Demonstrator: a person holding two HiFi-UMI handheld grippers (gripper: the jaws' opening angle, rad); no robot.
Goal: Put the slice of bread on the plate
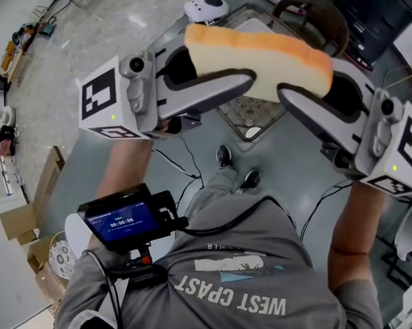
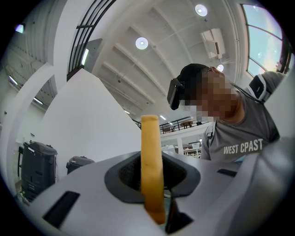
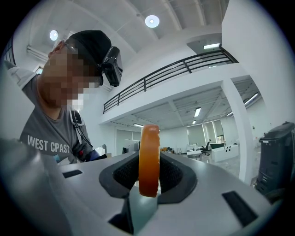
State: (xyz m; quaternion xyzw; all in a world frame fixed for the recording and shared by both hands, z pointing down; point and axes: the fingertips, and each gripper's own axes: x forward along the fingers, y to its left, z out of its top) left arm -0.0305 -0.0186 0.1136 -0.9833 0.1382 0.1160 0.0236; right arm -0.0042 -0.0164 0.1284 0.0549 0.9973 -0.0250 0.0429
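Bread slice point(image 1: 259, 55) pinched by left tool point(image 1: 229, 81) and right tool point(image 1: 302, 98) hides glass tabletop point(image 1: 250, 115)

We read "WEST CPAST" in pale capitals across the chest of the grey T-shirt point(image 1: 253, 297), and both gripper views show the same words. Just above that print is a smaller line we cannot make out. Left of the T-shirt, the handheld screen point(image 1: 123, 223) shows digits too small to read.

A large open office or lab hall, with a high white ceiling and round lights point(image 3: 152, 20). A railed mezzanine point(image 3: 175, 69) crosses mid-frame, with desks point(image 3: 220, 152) at right. Cardboard boxes point(image 1: 19, 221) sit at lower left.
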